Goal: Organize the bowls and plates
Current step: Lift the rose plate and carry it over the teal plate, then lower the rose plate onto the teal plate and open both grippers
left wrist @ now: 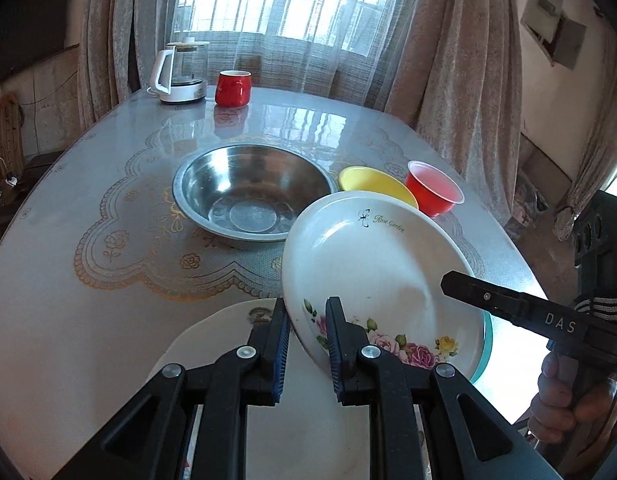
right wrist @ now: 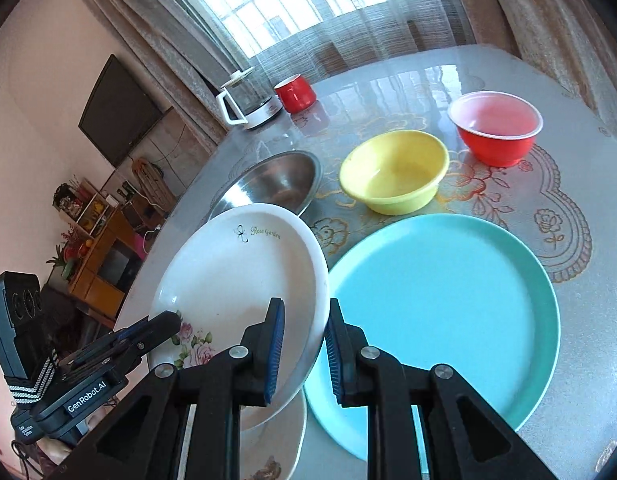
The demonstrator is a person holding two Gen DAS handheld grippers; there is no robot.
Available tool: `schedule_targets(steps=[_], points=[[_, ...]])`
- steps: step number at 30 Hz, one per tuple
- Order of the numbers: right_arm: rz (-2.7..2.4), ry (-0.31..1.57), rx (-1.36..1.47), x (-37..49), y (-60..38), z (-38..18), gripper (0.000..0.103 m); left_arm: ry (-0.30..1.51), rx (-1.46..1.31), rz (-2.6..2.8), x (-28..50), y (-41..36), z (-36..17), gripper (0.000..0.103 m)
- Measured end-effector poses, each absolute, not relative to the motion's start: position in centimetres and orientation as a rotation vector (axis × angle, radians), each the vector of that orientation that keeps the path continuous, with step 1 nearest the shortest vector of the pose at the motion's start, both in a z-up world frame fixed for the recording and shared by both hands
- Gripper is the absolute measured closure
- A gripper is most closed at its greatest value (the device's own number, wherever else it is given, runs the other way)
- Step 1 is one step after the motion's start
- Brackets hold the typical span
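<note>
Both tools are pinching the white floral plate [right wrist: 236, 280], marked "Rose Garden", by opposite rims: the left tool [left wrist: 306, 344] at its near-left edge, the right tool [right wrist: 304, 344] at its right edge. It is hanging tilted above the worktop [left wrist: 88, 184], seemingly between another white plate [left wrist: 212, 344] below and the turquoise plate [right wrist: 444, 300] just to its right.

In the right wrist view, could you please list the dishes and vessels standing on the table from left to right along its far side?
White-handled glass kettle → red ceramic mug → round steel basin → yellow plastic bowl → red plastic bowl with a white rim.
</note>
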State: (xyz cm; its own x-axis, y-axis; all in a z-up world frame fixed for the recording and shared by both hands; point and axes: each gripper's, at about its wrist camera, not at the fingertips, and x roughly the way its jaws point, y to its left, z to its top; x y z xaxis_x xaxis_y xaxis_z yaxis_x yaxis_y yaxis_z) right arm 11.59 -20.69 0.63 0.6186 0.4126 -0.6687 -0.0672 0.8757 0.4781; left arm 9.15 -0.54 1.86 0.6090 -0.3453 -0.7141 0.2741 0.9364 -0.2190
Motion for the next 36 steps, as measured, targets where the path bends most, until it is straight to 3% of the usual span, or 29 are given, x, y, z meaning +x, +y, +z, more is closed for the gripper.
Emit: schedule_targets(steps=[15, 36], points=[[0.09, 0.889, 0.531, 10.5, -28.5, -3.2, 0.083, 0.923, 0.117, -0.445, 11.6, -10.4, -0.5, 0.084], [0.022, 0.94, 0.432, 9.9, -28.6, -3.9, 0.082, 0.948, 0.293, -0.419, 11.3, -12.6, -2.1, 0.082]])
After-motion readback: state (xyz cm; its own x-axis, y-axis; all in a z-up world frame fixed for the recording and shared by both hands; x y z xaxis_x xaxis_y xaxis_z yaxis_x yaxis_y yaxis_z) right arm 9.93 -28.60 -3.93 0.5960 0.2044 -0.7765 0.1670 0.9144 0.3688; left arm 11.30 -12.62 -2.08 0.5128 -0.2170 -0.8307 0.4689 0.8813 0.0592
